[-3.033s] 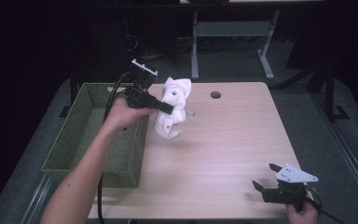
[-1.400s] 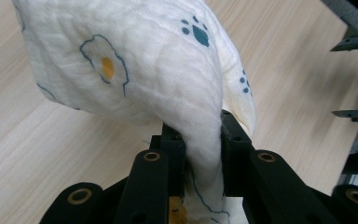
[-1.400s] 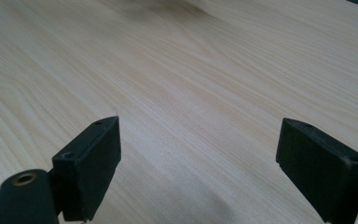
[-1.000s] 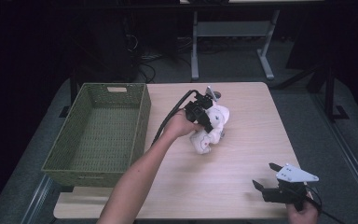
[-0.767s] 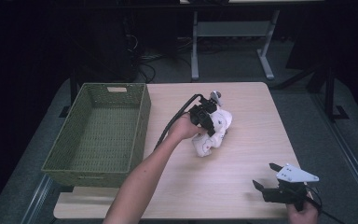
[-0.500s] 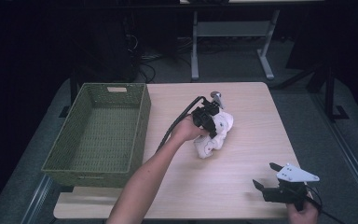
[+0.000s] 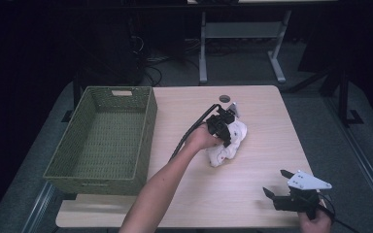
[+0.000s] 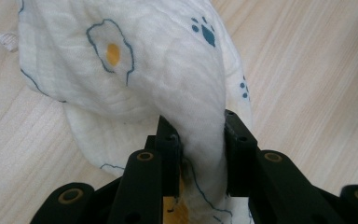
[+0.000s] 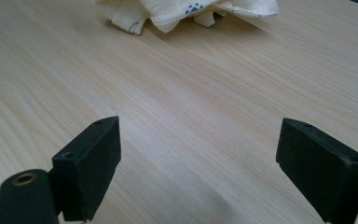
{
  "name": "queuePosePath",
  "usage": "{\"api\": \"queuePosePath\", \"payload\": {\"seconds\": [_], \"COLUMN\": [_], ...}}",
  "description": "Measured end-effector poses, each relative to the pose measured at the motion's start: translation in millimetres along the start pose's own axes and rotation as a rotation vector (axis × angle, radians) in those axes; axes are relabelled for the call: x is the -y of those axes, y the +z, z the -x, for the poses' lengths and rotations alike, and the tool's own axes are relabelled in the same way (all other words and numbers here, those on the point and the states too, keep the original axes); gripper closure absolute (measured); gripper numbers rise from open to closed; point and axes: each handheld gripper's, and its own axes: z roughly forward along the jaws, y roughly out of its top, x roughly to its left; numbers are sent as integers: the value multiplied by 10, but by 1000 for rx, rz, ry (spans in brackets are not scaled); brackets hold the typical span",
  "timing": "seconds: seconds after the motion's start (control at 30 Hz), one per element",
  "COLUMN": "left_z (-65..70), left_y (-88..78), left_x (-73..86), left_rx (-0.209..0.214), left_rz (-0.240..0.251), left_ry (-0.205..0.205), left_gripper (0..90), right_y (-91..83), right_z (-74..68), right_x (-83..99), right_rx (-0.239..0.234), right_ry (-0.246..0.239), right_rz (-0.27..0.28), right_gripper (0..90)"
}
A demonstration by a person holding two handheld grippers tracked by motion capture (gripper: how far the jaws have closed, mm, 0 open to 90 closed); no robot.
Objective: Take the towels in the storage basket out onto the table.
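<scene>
A white cloth (image 7: 229, 144) printed with fried eggs and paw prints lies bunched on the wooden table (image 7: 184, 102), right of centre. My left gripper (image 7: 225, 136) points down into its top. In the left gripper view a fold of the cloth (image 8: 168, 60) fills the gap between the black jaws of that gripper (image 8: 198, 135) and touches both pads; the jaws have just been opening. My right gripper (image 7: 274, 182) rests open near the table's front right corner, nothing between its jaws (image 9: 200, 137). The cloth (image 9: 186, 11) lies ahead of it.
A green woven basket (image 7: 146, 131), with nothing in it, stands on the left side of the table. A small round hole (image 7: 223, 98) sits near the table's far edge. Desk legs and cables stand on the dark floor beyond.
My left gripper carried the cloth from beside the basket to the right, then lowered it until the cloth settled on the table. The right gripper has stayed put.
</scene>
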Motion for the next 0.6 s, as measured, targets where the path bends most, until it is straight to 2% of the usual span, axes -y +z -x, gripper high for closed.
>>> {"api": "queuePosePath", "payload": {"seconds": [0.4, 0.6], "left_z": [-25, -48], "left_y": [31, 11], "left_x": [5, 28], "left_rx": [-18, -22], "left_rz": [0, 16], "left_ry": [-16, -26], "left_gripper": [677, 607], "right_y": [0, 6], "right_z": [8, 5], "right_x": [5, 6], "right_rx": [0, 1], "right_ry": [0, -4], "right_rz": [-1, -3], "right_gripper": [134, 135]}}
